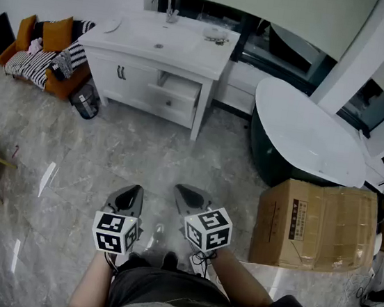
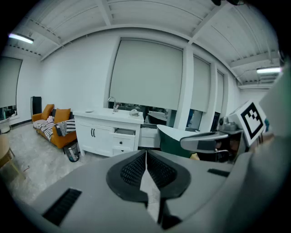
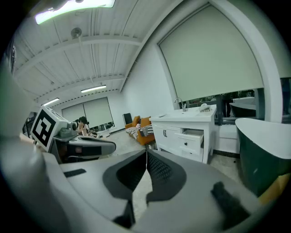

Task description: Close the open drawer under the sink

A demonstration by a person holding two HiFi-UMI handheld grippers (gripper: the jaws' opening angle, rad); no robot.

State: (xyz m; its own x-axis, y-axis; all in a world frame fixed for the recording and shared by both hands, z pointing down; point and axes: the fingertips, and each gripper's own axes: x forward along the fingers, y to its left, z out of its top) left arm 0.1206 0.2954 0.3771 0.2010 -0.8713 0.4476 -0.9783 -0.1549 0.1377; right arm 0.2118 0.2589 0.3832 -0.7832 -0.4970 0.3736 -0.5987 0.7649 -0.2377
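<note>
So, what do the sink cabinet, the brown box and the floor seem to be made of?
Sink cabinet: probably painted or laminated wood, with smooth, matte white panels and small dark handles.
Brown box: cardboard, dull tan, with creased faces and black print on its side.
Floor: polished marble or marble-look tile, grey with veins and bright reflections. I cannot tell which of the two it is.

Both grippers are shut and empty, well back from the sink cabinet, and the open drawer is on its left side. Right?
Not quite: the head view shows the open drawer on the right side of the cabinet, toward the bathtub. The left gripper and right gripper are indeed shut, empty and well back.
</note>
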